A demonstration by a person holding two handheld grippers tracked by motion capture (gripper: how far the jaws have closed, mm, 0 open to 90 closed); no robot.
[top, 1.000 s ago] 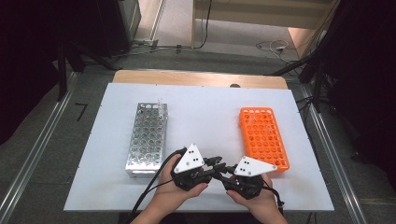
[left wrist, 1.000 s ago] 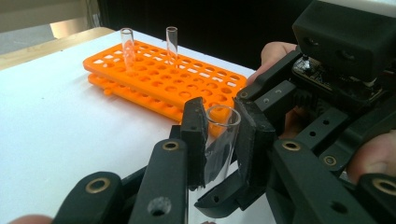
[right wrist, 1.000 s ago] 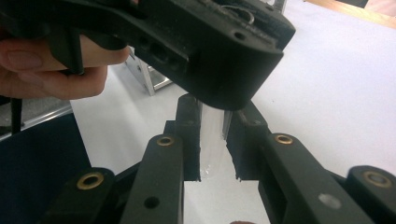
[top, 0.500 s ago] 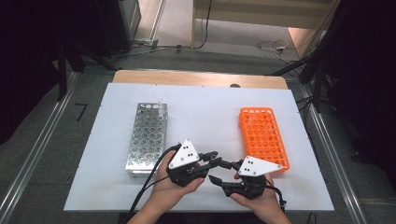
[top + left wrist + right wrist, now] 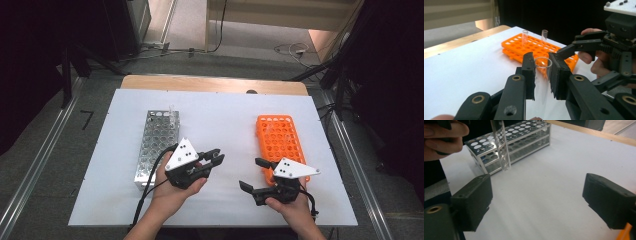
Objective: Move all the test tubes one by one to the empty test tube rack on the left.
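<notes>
- My left gripper jaws are clamping a clear tube, between the steel rack and orange rack.
- My right gripper jaws, just opening, are standing apart, empty.
- Racking it is remaining.

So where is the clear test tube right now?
The clear test tube is clamped between the left gripper pads, held above the white table between the metal rack and the orange rack.

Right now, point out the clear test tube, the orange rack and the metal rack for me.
clear test tube [image 5: 541,82], left gripper view, on its glass wall between the jaws.
orange rack [image 5: 276,135], high view, on its perforated top.
metal rack [image 5: 152,145], high view, on its top plate of holes.
</notes>
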